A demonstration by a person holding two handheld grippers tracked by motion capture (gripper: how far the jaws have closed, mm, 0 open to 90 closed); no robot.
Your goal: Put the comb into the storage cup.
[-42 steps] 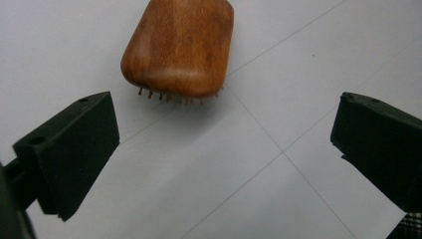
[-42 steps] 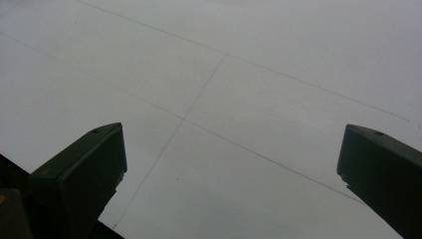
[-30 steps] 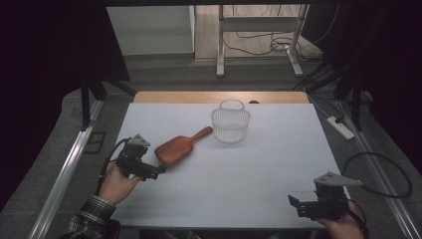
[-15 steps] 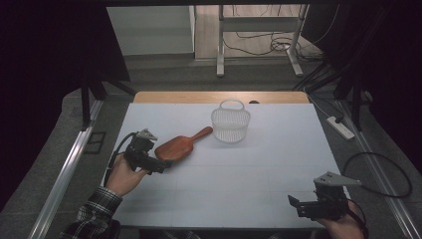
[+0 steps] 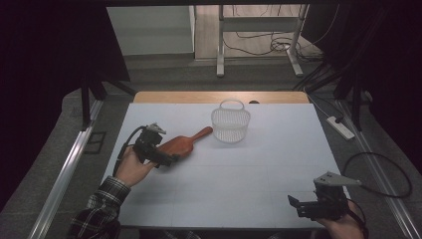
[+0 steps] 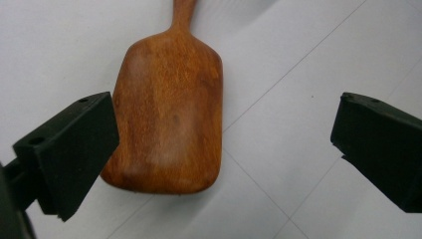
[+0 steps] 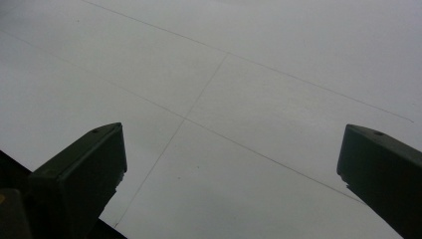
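Note:
A brown wooden scoop (image 5: 185, 144) lies flat on the white table (image 5: 224, 184), handle pointing toward a white mesh basket (image 5: 230, 124). My left gripper (image 5: 166, 158) hovers open over the scoop's broad end. In the left gripper view the scoop (image 6: 170, 119) lies between the spread jaws, close to the left one, and nothing grips it. My right gripper (image 5: 302, 205) rests open near the table's front right corner, above bare white surface (image 7: 239, 99).
The basket stands upright at the table's back centre, just beyond the scoop's handle. A wooden strip (image 5: 219, 96) edges the far side. A power strip (image 5: 340, 127) and cables lie on the floor at the right.
My left gripper has moved forward and right, from beside the scoop's broad end to over it. The right gripper has stayed where it was.

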